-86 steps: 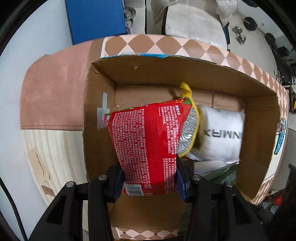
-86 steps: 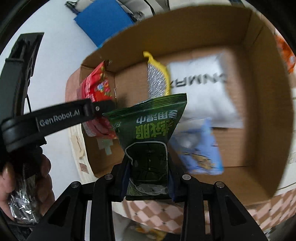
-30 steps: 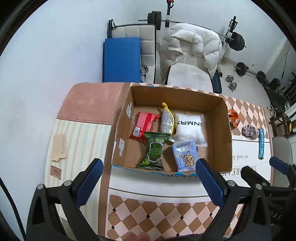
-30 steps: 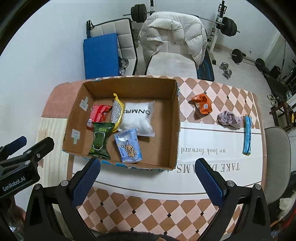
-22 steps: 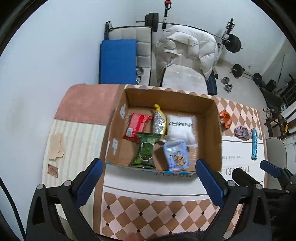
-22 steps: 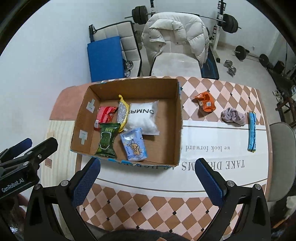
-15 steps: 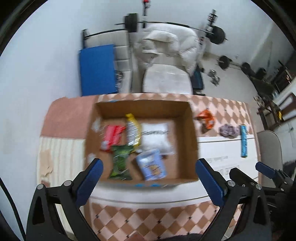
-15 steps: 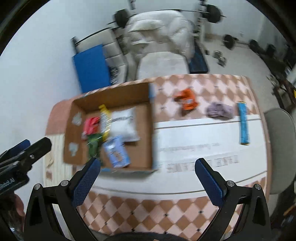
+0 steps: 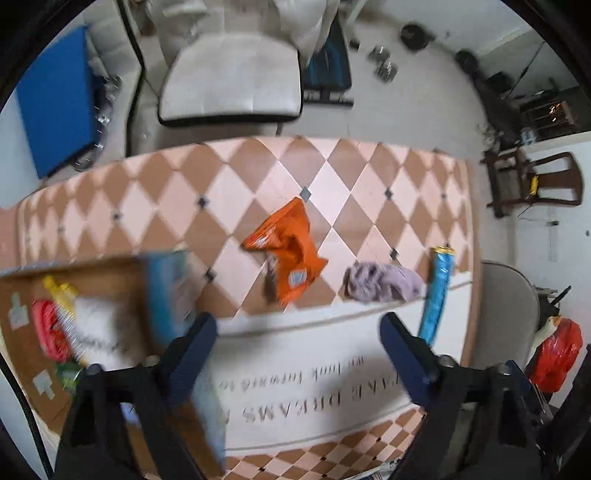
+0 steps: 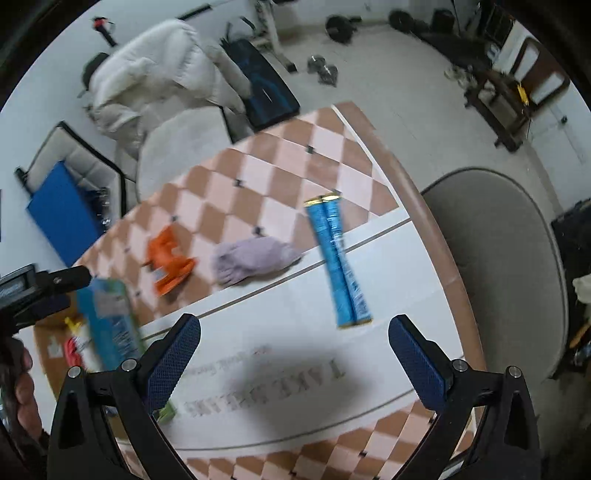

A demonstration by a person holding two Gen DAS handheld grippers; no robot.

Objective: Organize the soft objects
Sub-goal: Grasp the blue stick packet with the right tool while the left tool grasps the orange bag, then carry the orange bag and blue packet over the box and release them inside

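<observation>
Orange packet (image 9: 291,254), purple cloth (image 9: 382,286) and blue stick pack (image 9: 436,291) lie near my counter's (image 9: 295,369) far edge; my left tool (image 9: 297,349) is closing, empty, right tool (image 10: 293,349) gapes empty.

Setting, as I see it through the wrist cameras: a home room doubling as a gym. Landmark: the bench (image 9: 258,177) with its checkered cloth. Beyond it, a cushioned chair (image 9: 229,85), white puffer jacket (image 10: 155,70), blue mat (image 9: 55,96), dumbbells (image 10: 325,70) and weight plates (image 10: 340,26) on the floor.
</observation>
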